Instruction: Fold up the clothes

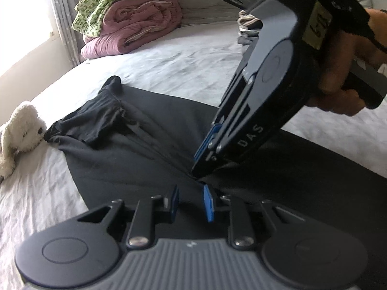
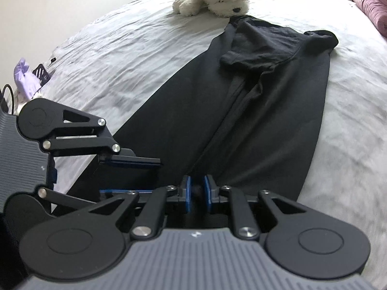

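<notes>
- Left hand-held gripper (image 1: 191, 194) and right hand-held gripper (image 1: 198, 169) each clamp a pinch of black trousers (image 1: 145, 164).
- We grip side by side, so we judge both legs will lift together across the bed (image 1: 169, 67).

The black trousers (image 2: 254, 120) lie flat and stretched out long on the bed. The two legs sit side by side, and a line runs down the middle between them. The cloth is dark and smooth, with only small wrinkles. At the far end the waist part (image 2: 273, 46) is bunched up and folded over, showing a thinner black cloth. That end lies just beside a white stuffed dog. The near end reaches down under both grippers.
</notes>
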The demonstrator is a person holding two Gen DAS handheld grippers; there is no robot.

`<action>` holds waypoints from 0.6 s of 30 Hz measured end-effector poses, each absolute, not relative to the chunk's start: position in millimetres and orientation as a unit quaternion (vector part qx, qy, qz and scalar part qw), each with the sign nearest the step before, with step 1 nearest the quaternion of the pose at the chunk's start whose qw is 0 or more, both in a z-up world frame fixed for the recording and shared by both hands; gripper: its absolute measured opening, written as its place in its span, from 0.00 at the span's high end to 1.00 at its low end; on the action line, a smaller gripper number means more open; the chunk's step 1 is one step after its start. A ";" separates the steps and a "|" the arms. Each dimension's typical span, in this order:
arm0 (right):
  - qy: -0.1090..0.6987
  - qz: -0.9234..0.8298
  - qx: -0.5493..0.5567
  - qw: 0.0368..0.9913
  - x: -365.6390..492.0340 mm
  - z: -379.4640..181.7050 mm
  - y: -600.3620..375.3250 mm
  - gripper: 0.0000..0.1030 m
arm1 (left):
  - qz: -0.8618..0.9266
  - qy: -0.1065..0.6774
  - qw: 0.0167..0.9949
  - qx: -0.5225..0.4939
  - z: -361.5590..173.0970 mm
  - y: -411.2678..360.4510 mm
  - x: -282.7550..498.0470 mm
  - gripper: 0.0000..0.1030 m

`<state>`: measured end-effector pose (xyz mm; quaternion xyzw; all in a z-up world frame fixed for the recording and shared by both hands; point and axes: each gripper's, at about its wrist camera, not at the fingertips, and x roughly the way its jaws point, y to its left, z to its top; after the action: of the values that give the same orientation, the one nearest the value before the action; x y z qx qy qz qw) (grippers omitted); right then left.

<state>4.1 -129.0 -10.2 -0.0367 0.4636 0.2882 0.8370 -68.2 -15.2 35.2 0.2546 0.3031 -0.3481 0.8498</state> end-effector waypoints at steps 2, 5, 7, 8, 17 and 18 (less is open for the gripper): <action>0.457 0.282 -0.050 0.842 -7.8 -10.1 -126.5 0.82 | -0.355 0.299 0.844 0.267 36.4 -14.8 -81.2 0.78; 0.444 0.276 -0.067 0.850 -26.1 -5.0 -124.6 0.82 | -0.366 0.289 0.839 0.279 41.3 -14.6 -99.0 0.78; 0.427 0.281 -0.072 0.857 -40.0 1.6 -124.4 0.82 | -0.376 0.280 0.837 0.281 46.0 -13.4 -110.5 0.76; 0.421 0.288 -0.068 0.857 -46.6 4.6 -124.9 0.82 | -0.381 0.276 0.836 0.283 48.2 -12.6 -116.4 0.76; 0.440 0.301 -0.069 0.843 -70.9 -14.4 -121.1 0.82 | -0.428 0.305 0.806 0.271 36.1 -15.2 -133.9 0.77; 0.442 0.301 -0.064 0.843 -71.9 -13.9 -122.8 0.83 | -0.434 0.309 0.804 0.265 35.8 -14.4 -134.1 0.78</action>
<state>-71.9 -122.8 -13.9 -0.0640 0.4420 0.3010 0.8425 -134.1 -14.4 35.8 0.2646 0.3093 -0.4338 0.8038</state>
